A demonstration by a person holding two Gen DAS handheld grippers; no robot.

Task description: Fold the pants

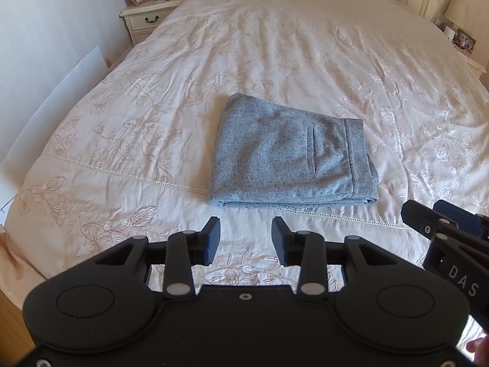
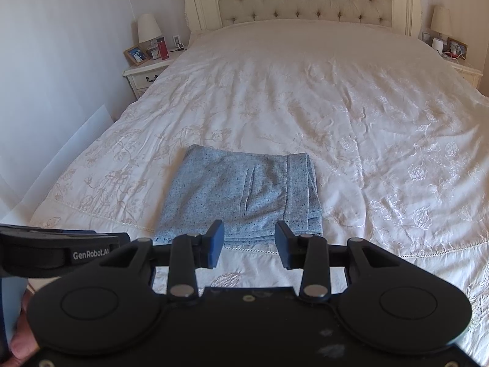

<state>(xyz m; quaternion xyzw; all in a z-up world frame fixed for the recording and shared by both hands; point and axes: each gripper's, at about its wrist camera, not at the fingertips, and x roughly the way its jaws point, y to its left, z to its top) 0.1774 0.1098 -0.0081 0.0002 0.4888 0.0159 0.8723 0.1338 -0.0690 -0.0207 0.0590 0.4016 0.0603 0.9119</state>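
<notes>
The grey speckled pants (image 1: 290, 156) lie folded into a compact stack on the cream bedspread (image 1: 275, 46), waistband to the right. They also show in the right wrist view (image 2: 244, 192). My left gripper (image 1: 246, 240) is open and empty, held above the bed just in front of the pants' near edge. My right gripper (image 2: 249, 243) is open and empty, also just short of the near edge. The right gripper's side shows in the left wrist view (image 1: 443, 229), and the left gripper's side shows in the right wrist view (image 2: 61, 250).
A tufted headboard (image 2: 305, 0) stands at the far end. A nightstand (image 2: 146, 73) with lamp, photo frame and red bottle is at the far left; another nightstand (image 2: 458, 61) is at the far right. A wall (image 2: 61, 61) runs along the left.
</notes>
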